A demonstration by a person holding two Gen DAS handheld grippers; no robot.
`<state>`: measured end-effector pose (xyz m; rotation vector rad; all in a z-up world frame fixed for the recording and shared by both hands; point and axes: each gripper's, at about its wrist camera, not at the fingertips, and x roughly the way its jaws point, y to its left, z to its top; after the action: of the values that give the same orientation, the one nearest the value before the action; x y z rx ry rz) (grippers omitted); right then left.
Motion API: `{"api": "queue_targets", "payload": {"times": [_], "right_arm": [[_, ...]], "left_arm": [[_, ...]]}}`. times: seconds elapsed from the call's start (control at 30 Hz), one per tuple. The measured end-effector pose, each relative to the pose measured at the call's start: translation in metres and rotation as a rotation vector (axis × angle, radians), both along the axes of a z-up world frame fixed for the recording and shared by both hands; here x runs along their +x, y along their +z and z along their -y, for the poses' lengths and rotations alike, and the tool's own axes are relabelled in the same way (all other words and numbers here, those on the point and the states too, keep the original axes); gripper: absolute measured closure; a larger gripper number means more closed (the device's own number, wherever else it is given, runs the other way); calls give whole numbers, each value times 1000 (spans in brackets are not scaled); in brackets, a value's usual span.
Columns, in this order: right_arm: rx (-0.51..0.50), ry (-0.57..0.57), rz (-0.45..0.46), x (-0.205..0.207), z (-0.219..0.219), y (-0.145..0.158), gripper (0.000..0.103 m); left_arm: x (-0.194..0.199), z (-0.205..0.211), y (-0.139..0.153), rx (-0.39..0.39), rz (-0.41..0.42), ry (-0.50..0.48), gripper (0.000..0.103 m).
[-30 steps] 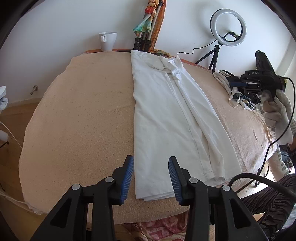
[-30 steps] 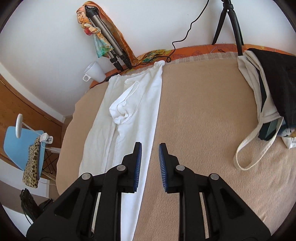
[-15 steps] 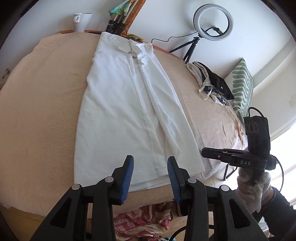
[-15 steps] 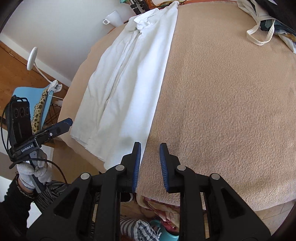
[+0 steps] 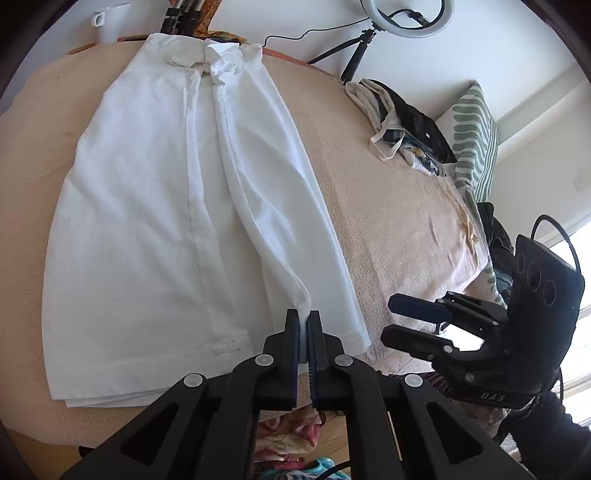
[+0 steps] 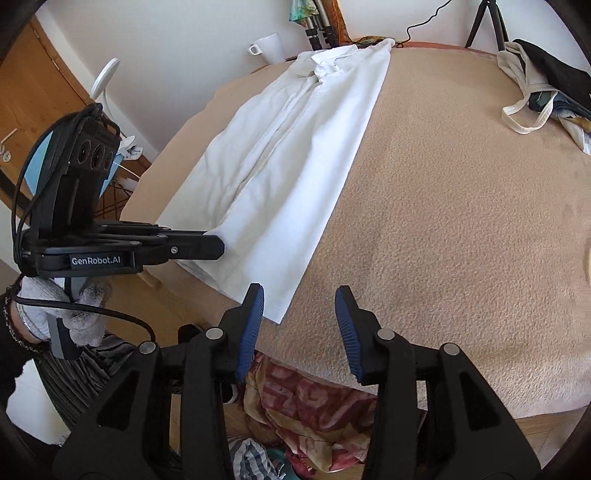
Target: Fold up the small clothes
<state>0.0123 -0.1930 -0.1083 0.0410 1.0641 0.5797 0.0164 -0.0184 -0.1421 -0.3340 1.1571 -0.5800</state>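
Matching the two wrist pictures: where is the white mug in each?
Left wrist: mug at top left, behind the shirt collar.
Right wrist: mug at top centre, left of the collar.
Shared landmark: the shirt collar nearest the mug.

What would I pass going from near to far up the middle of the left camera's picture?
Left tool pinching the shirt's sleeve end → white shirt on the beige cover → shirt collar → white wall.

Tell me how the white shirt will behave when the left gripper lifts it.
Probably floppy: the white shirt lies flat in soft creases on the bed. The left gripper pinches only its sleeve end, so the rest would likely drape and trail.
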Motion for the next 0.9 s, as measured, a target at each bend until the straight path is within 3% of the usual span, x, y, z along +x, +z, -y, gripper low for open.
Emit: {"api": "queue_targets", "payload": {"times": [0.07,0.13,0.33,0.47,0.5,0.57,0.63,0.8,0.9], "right_arm": [[-45,40,61,-9,-13,4,57],[-74,78,115,-18,-26,6,43],[-203,120,238,-30,-60,-2,42],[-243,73,236,-26,-63,-16,42],[-260,58,245,-26,-62,-18,44],[-274,33,257,-28,-58,-19,79],[-287,31,263,-32,-54,-15,98],[-373,61,319,-48,-57,-14,100],[-403,86,324,-50,-60,-18,100]], "left_arm": [[0,0,14,-48,30,15,102],[1,2,21,-89,34,20,102],[3,11,22,-114,26,20,102],[3,5,27,-139,36,33,102],[3,2,29,-134,45,38,102],[-2,-5,30,-120,60,53,102],[-6,-13,24,-70,65,74,103],[-11,-28,-22,35,-52,110,102],[-21,-26,-20,90,-22,69,93]]}}
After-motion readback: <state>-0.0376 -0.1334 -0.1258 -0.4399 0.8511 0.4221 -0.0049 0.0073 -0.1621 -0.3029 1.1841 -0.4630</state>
